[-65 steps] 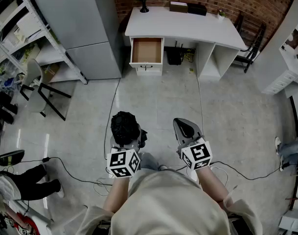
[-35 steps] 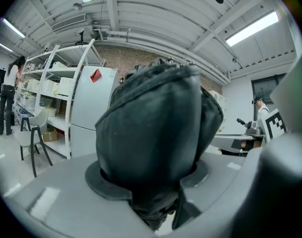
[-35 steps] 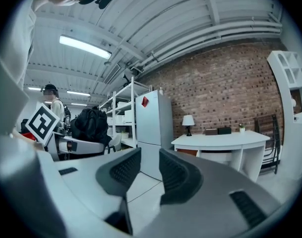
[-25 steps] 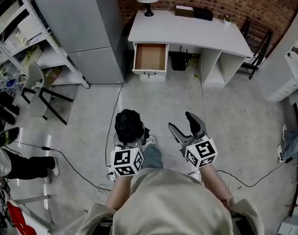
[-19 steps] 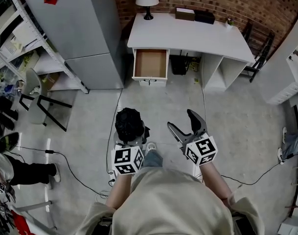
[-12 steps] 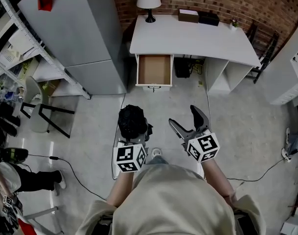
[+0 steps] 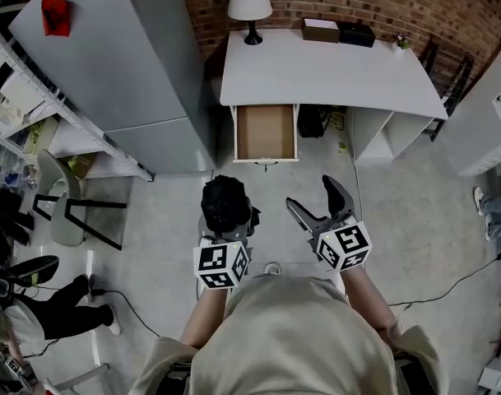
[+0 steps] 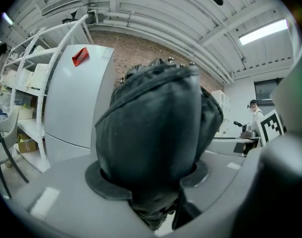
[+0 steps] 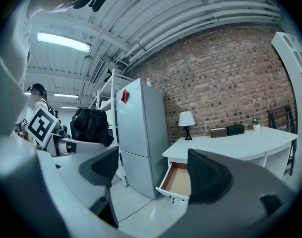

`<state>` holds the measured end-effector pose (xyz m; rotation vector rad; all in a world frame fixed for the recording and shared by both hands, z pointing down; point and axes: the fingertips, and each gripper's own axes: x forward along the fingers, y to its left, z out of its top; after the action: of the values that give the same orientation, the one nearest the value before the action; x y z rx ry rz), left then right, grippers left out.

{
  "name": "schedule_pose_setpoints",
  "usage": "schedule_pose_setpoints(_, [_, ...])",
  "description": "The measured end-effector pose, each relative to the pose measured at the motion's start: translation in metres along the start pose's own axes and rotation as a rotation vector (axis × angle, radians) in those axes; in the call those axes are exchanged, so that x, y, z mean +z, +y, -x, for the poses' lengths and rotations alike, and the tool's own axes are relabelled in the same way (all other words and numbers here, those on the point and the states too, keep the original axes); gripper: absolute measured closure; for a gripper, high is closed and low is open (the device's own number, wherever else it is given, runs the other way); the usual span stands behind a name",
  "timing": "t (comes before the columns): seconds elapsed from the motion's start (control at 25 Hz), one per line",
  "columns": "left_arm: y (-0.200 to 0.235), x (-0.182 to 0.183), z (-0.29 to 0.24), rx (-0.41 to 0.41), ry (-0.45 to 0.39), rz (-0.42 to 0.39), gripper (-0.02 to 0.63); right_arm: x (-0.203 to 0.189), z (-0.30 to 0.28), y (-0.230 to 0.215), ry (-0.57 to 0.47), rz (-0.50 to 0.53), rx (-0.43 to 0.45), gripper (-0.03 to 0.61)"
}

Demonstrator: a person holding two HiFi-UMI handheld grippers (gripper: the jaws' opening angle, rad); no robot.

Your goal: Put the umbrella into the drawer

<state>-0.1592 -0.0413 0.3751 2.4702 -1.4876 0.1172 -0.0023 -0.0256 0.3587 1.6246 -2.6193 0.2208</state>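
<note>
Head view, w/ both gripper views. The person stands on the pale floor (image 7: 151, 212) facing a white desk (image 7: 332, 68) set against a brick wall (image 7: 398, 2).

L. side: the left gripper (image 8: 150, 175) is clamped on the umbrella (image 8: 155, 123) – a black, folded bundle that fills most of the left gripper view, its fabric pressed between the two dark pads and bulging above them. In the head view the umbrella (image 7: 225, 204) sits in front of the marker cube, above the floor and well apart from the desk.

R. side: the right gripper (image 7: 312, 197) has its jaws spread wide, w/ nothing between them. The right gripper view shows only floor and furniture in the gap.

Drawer (image 7: 266, 132): pulled out from the desk's left end, open, brown inside, nothing visible in it. It lies ahead of both grippers, approx. between them in the head view.

On the desk: a lamp (image 7: 250, 2) w/ a pale shade at the left rear corner; a light box (image 7: 322, 30) and a black box (image 7: 356, 34) side by side at the back edge.

Left of the desk stands a tall grey cabinet (image 7: 110, 64) – a small red item (image 7: 55, 15) is stuck on it. A chair (image 7: 65, 208) stands further left.
</note>
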Motion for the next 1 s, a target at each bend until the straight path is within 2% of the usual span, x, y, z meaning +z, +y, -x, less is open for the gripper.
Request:
schedule_pose_setpoints(0.24, [0.02,0.0,-0.035,-0.026,0.026,-0.013,0.37,-0.008,-0.024,-0.008,0.034,-0.031,-0.015,0.172])
schedule_pose_setpoints(0.52, [0.03,-0.008,-0.098,-0.061,0.05,-0.049,0.37,-0.031,-0.047,-0.038,0.087,-0.067,-0.034,0.172])
schedule_pose_setpoints(1.0, [0.043,-0.033,-0.26,-0.088,0.132,-0.158,0.37,-0.064,-0.125,-0.127,0.179,-0.145,-0.017,0.172])
